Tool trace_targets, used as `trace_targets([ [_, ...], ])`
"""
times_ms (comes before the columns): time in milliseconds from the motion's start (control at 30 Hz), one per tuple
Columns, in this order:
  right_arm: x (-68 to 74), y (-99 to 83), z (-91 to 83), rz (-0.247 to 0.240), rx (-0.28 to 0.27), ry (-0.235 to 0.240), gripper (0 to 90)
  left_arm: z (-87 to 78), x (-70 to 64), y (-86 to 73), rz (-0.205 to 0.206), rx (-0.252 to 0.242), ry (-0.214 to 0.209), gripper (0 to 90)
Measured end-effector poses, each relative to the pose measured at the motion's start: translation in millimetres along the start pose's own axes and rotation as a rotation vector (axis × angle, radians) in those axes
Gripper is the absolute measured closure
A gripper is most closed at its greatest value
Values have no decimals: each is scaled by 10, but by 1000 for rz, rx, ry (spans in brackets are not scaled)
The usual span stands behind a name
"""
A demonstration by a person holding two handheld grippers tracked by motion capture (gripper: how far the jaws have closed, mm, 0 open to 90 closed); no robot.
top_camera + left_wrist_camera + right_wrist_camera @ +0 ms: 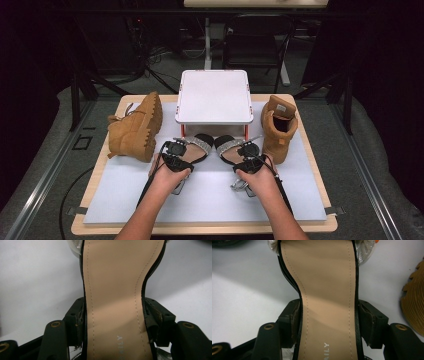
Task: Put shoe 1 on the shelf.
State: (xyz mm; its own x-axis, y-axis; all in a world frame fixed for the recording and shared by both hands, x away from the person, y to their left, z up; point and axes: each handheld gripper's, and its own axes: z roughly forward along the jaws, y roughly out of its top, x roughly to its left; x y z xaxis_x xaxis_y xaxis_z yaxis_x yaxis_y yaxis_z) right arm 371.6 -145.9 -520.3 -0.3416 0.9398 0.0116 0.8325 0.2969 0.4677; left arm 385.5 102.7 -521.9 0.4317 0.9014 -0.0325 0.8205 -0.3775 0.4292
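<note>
Two black sandals with tan insoles and glittery silver toe straps lie side by side just in front of the white shelf [214,97], toes pointing toward it: the left sandal [192,148] before the shelf's left front leg, the right sandal [231,147] before its right front leg. Each is already gripped at the narrow waist of its sole. In the left gripper view the left gripper [113,323] has its two black jaws pressed against both edges of the insole, clamped on the left sandal; in the right gripper view the right gripper [328,322] is closed the same way on the right sandal. Each sandal runs straight out from between its gripper's jaws toward the shelf, heel end nearest the hand. So the grasping looks done for both, while the placing appears left to do: both sandals seem low at the tabletop [210,190] in front of the shelf, and the shelf's top is bare. Whether they go on top of it or under it is a guess. Farther out, a tan boot [137,127] lies on its side left of the shelf, and another tan boot [278,127] stands upright right of it, both apparently not yet dealt with.
</note>
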Motion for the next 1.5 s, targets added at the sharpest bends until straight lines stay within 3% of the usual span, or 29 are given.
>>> trace_targets([
  [133,-25,-9,-4,3,-11,23,394,-36,37,13,-13,9,-23,400],
  [300,-28,-4,-54,-14,-6,11,389,-120,31,40,8,13,-15,394],
  [433,-29,-14,-166,-17,-59,25,390,-205,30,40,22,-2,-21,400],
  [667,-10,-53,-413,-42,-138,42,397,-483,43,6,38,-78,-28,401],
  [700,-15,-79,-504,-55,-160,46,405,-593,65,-32,43,-101,-32,402],
  [833,-61,-159,-689,-70,-197,55,426,-761,135,-145,46,-132,-35,403],
  [1100,-165,-400,-944,-92,-220,73,445,-917,299,-437,52,-123,-78,428],
  [1333,-273,-585,-1007,-100,-195,78,473,-967,436,-651,42,-112,-94,428],
  [1500,-370,-716,-947,-79,-174,78,494,-915,497,-802,38,-98,-83,441],
])
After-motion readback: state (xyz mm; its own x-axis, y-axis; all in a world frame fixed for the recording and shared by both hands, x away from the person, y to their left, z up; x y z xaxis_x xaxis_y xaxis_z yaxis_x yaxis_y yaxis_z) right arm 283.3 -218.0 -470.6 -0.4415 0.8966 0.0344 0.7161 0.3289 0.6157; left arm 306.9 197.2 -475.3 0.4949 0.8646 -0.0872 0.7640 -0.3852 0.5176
